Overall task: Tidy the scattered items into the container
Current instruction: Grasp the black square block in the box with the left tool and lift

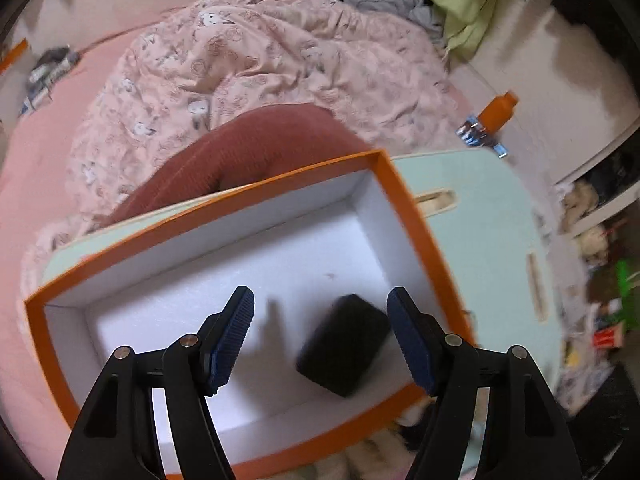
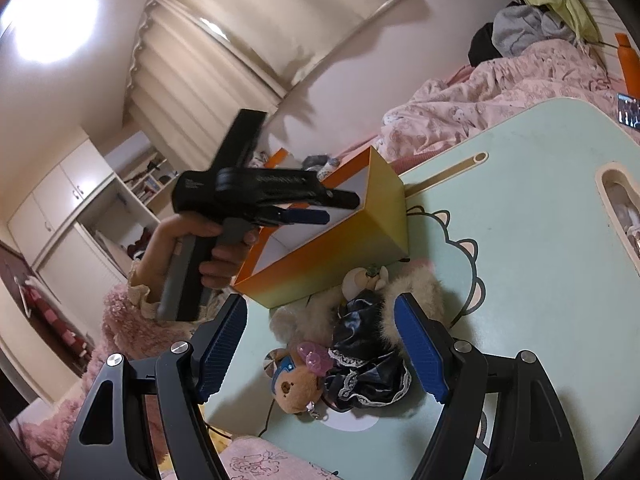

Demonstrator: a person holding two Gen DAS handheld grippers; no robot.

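Inside the orange box (image 1: 404,200), on its white foam-like floor, lies one black block (image 1: 344,346), matte and rounded at the corners, toward the right wall. Above it hangs the left gripper (image 1: 320,340), its jaws standing about half open with nothing between the ribbed blue pads (image 1: 234,340); the block seems to lie free below them, though blur makes its edges soft. The box, a rectangular cardboard tray with white inner walls, sits on the pale green tabletop (image 1: 492,216).

Seen from the right wrist, the right gripper (image 2: 320,354) holds its jaws wide and empty over a small heap on the same tabletop (image 2: 520,200): one brown plush bear (image 2: 294,386) with a pink clip, one dark satin frilled piece with lace trim (image 2: 366,372), and cream fur (image 2: 416,284) beside them. A hand (image 2: 216,248) in a fluffy pink sleeve (image 2: 120,312) grips the left gripper's handle. Behind lies a bed with a rumpled pink printed quilt (image 1: 248,68).
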